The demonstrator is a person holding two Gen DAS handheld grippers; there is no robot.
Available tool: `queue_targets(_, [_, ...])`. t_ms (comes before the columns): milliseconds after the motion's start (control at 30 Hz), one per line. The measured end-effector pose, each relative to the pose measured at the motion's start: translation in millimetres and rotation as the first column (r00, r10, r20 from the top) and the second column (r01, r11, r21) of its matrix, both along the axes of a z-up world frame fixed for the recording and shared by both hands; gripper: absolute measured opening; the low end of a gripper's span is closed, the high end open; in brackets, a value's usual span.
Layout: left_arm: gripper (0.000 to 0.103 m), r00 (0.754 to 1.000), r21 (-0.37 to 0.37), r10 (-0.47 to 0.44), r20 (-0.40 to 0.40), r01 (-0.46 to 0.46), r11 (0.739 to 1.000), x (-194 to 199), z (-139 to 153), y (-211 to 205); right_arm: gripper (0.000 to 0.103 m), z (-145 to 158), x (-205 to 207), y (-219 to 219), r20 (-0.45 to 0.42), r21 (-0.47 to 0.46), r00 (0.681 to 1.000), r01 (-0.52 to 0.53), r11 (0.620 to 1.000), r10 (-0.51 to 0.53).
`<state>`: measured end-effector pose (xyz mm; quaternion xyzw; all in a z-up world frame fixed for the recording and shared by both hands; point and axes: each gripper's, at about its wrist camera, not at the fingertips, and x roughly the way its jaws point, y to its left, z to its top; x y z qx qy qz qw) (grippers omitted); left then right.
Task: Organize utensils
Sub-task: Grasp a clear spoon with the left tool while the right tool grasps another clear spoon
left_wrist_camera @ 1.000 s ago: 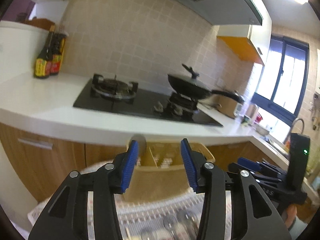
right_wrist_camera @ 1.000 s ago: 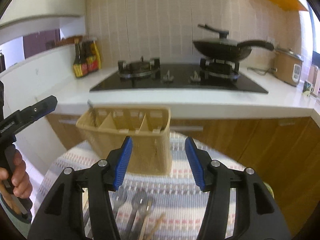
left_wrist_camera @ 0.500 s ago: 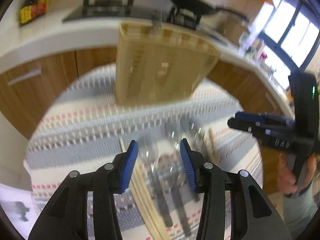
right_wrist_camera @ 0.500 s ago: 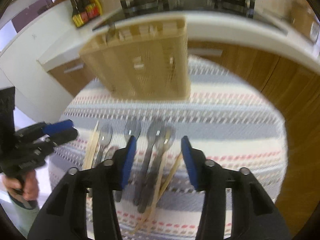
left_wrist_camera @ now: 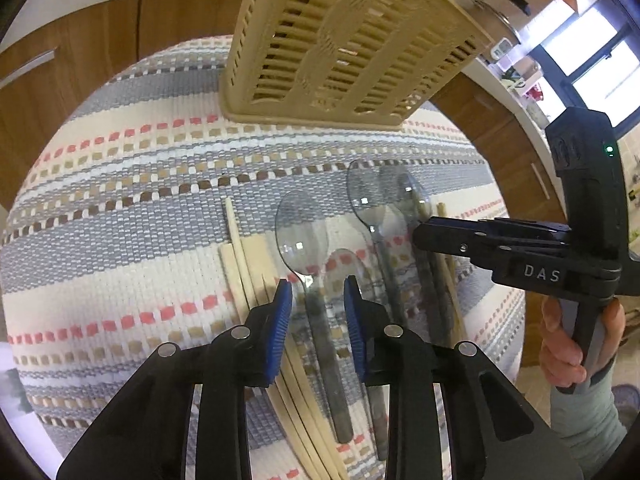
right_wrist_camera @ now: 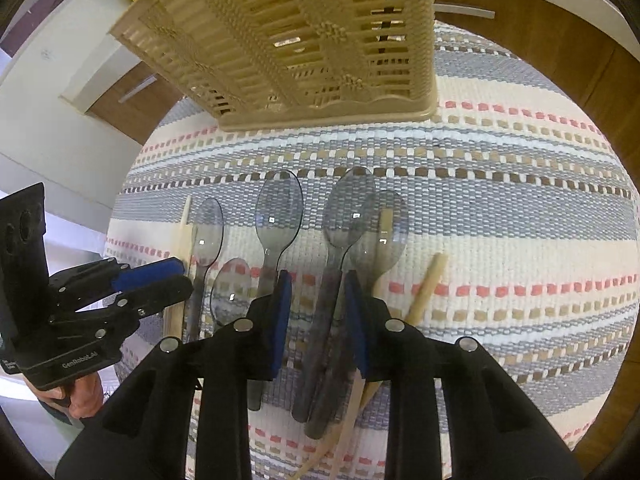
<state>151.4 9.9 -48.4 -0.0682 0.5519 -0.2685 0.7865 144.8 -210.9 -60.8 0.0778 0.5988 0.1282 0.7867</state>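
- Spoons of smoky translucent plastic with dark grey handles [left_wrist_camera: 303, 236] lie side by side on the striped woven mat [left_wrist_camera: 120, 208] covering the tabletop, bowls pointing toward the beige slotted plastic utensil caddy [left_wrist_camera: 340, 40] standing at the mat's far edge.
- Pale wooden chopsticks [left_wrist_camera: 240, 248] lie on the mat at either side of the spoons; some run under them.
- Left gripper [left_wrist_camera: 318, 292] hovers with jaws open astride the neck of one spoon, not touching it as far as I can tell.
- Right gripper [right_wrist_camera: 316, 284] hangs with jaws open above the handles of two overlapping spoons [right_wrist_camera: 348, 216], gripping nothing.
- Handling, as I judge it: the spoons look light, thin and slick, likely to skid or flex; the handle just below the bowl seems the best hold.
- Overlapping handles risk being pinched together, so taking a separate spoon looks safer.
- Chopsticks look stiff, light and prone to roll.
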Motion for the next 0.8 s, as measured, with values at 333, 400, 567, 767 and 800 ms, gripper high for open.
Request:
queue_targets(333, [0.022,0.998,0.138,-0.026,0.055,0.018,0.99,3,1,-29,0.021,-9,10,3,-0.017,-0.028,1.0,0.0,1.0,0.0])
queue_targets(400, [0.022,0.997,0.169,-0.032,0.071,0.019,0.985,3,2,-36,0.021,-10,12,6,-0.015,-0.048,1.0,-0.002,0.999,0.001])
queue_targets(567, [0.022,0.995,0.206,-0.034,0.09,0.015,0.978,2,3,-47,0.012,-12,14,22,-0.001,-0.152,1.0,-0.03,0.988,0.03])
queue_targets(767, [0.016,0.994,0.247,-0.033,0.104,0.006,0.969,3,1,-53,0.01,-14,11,36,0.023,-0.215,0.998,-0.053,0.975,0.059])
queue_targets(800, [0.015,0.993,0.256,-0.035,0.111,0.006,0.967,2,0,-56,0.009,-15,9,40,0.027,-0.217,0.998,-0.057,0.975,0.065])
